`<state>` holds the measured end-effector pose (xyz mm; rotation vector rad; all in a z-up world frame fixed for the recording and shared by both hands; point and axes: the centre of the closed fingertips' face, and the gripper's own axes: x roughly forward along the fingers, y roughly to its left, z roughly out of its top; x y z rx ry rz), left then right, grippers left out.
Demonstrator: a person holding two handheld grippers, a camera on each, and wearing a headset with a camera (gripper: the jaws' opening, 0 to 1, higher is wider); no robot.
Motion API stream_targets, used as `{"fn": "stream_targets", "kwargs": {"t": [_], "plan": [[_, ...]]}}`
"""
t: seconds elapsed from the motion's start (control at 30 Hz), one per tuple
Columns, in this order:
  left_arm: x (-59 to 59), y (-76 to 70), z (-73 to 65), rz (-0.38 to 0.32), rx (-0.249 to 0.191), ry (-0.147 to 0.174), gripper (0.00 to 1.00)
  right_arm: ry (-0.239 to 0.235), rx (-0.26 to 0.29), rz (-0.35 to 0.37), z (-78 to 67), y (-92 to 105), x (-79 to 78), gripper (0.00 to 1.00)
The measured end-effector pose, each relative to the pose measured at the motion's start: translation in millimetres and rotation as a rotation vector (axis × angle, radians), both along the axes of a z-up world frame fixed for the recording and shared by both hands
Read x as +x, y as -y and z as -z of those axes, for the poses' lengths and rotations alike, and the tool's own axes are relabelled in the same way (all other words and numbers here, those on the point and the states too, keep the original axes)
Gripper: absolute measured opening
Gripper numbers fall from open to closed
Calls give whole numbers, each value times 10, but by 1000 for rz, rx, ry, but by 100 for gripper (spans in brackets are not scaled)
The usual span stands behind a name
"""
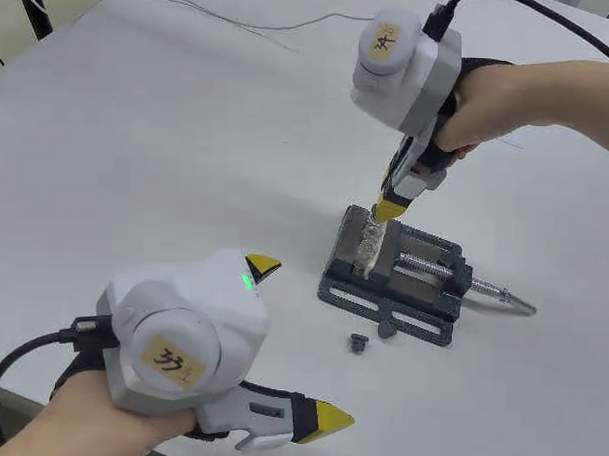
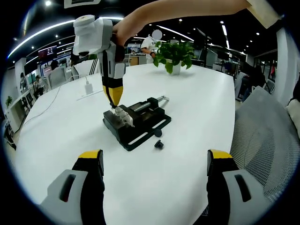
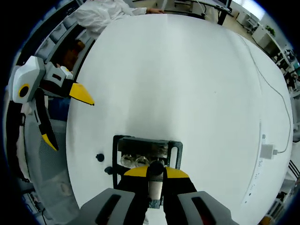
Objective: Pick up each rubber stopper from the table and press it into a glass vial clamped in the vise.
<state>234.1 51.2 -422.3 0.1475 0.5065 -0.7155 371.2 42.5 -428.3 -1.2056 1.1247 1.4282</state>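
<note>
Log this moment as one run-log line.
right gripper: shut on stopper, over vial in vise | left gripper: open, hovering | second stopper: on table beside vise

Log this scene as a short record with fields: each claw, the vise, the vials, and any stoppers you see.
left claw: open, empty, apart from the vise
right claw: shut on held stopper, tips down at the vials
vise: on the table, clamping the vials
loose stopper: on the table beside the vise, untouched
</note>
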Motion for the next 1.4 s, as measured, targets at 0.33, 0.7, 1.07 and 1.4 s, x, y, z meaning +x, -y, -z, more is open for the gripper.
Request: {"fn": "stream_targets", "kwargs": {"t": [0.33, 0.7, 1.07, 1.4], "plan": [[-21, 8, 9, 3, 2, -4, 89, -5, 51, -13, 8, -25, 81, 7], [-24, -11, 16, 1, 1, -8, 89, 24, 64, -89, 60, 2, 123, 16], [-10, -37, 19, -4, 4, -6, 89, 14, 141, -165, -147, -37, 128, 7], [-16, -34, 39, -2, 4, -13, 88, 1, 126, -136, -33, -29, 112, 3]]}}
